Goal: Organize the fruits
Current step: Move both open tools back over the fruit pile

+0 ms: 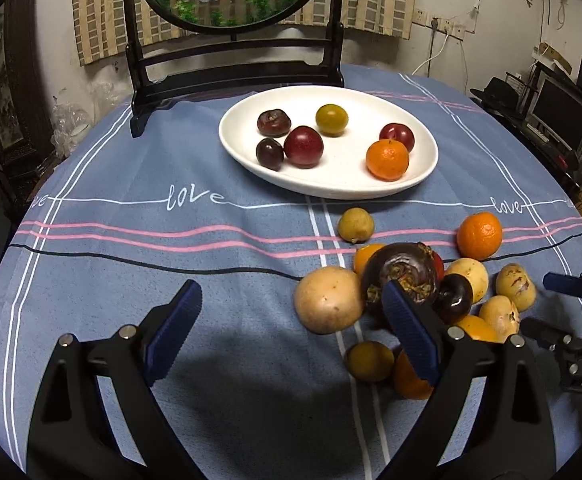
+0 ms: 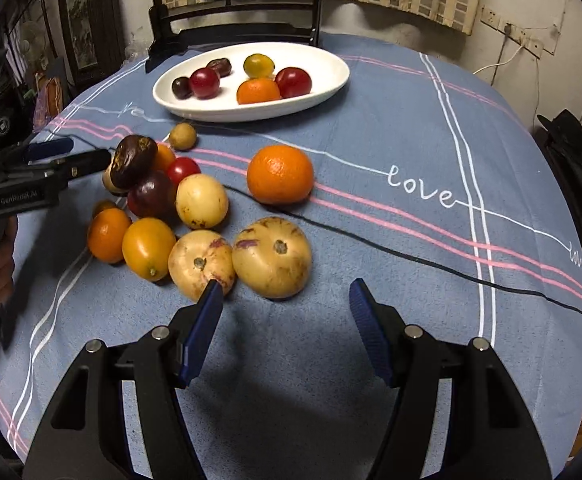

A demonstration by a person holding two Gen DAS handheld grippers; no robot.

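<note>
Six fruits on the white plate [image 1: 419, 176] already. Many more fruits [image 2: 202, 206] heaped on the counter [image 1: 131, 280], waiting. Left hand-held gripper [image 1: 291, 308] wide open, nothing held. Right hand-held gripper [image 2: 287, 300] open too, empty, just beside a yellow fruit [image 2: 271, 258].

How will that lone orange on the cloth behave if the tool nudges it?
The orange looks round and sits apart from the pile on the flat tablecloth, so it would probably roll freely. Its skin looks firm and dimpled, likely giving decent grip, not fragile.
</note>
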